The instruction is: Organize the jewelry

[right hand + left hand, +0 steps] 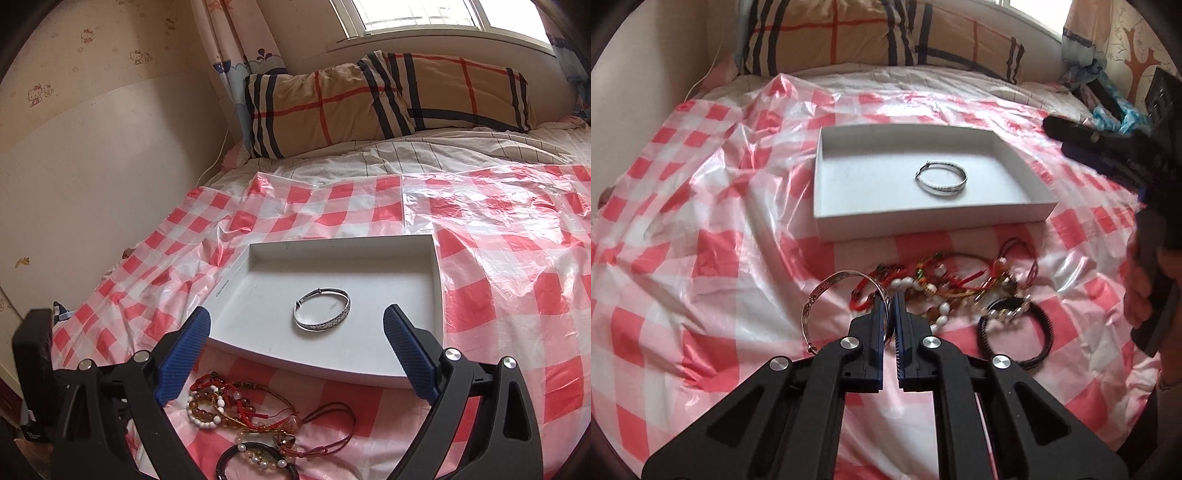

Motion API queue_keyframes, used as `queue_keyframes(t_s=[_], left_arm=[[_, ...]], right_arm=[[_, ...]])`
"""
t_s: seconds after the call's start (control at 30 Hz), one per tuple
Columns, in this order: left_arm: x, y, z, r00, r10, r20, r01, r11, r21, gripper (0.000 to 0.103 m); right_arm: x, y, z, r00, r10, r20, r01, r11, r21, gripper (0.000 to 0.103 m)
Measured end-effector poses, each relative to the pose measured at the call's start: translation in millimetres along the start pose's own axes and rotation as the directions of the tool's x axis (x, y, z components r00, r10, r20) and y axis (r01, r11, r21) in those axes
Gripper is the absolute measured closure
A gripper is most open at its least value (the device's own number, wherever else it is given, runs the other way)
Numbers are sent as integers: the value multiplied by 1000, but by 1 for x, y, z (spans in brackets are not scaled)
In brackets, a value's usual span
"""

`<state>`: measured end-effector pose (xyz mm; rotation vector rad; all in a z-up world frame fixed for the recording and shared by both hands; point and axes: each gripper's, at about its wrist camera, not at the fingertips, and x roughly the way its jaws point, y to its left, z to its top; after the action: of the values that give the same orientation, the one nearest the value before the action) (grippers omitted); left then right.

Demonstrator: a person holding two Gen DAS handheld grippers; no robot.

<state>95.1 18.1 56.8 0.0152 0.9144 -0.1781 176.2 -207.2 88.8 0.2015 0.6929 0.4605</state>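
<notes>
Writing: small print on the white tray's [439, 280] left rim, too small to read.
Silver bangles: two; one [322, 308] lies inside the tray, one [827, 295] clamped in the left claw [891, 301], near the tray's front wall.
Bracelet pile [960, 284]: tangled before the tray, count unclear.
Right claw [297, 325]: spread apart, holding nothing, over the tray's front edge.

A bangle [322, 308] lies in a tray [436, 295] on the bed sheet [517, 295]; a bracelet heap [258, 417] sits before the tray, pillows [369, 103] behind.
</notes>
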Motion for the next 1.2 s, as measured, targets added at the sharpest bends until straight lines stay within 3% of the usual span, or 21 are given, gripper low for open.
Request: queue_keyframes(t_s=[0.17,0.4,0.47,0.53,0.6,0.7,0.83,0.97,1.13,1.2], left_arm=[[5,-29,46,994,-36,104,30,998,59,98],[59,-48,87,989,-26,144,18,998,57,94],[80,-45,91,993,-27,111,24,999,31,85],[91,-40,87,996,-20,86,19,1000,12,62],[92,-40,81,997,-16,78,14,999,28,54],[96,-38,74,999,8,43,-11,998,68,46],[101,-34,66,1000,-8,-27,10,998,57,46],[79,-41,52,1000,29,-3,-28,995,93,45],[50,-60,24,989,144,31,-148,975,168,32],[37,-66,14,980,190,60,-199,961,191,26]], right_arm=[[12,-12,-4,992,-116,-49,115,993,-29,12],[44,-29,-17,935,-345,-87,329,931,-162,12],[54,-33,-19,917,-392,-75,371,907,-199,12],[66,-36,-19,899,-434,-60,410,882,-233,12],[79,-39,-20,886,-457,-73,426,867,-259,12],[90,-44,-26,892,-428,-144,386,889,-246,12],[93,-38,-28,895,-367,-253,304,917,-257,11],[79,-30,-35,897,-302,-322,227,941,-250,11],[49,-17,-37,907,-302,-293,226,937,-266,11],[30,-12,-37,924,-285,-254,230,946,-228,11]])
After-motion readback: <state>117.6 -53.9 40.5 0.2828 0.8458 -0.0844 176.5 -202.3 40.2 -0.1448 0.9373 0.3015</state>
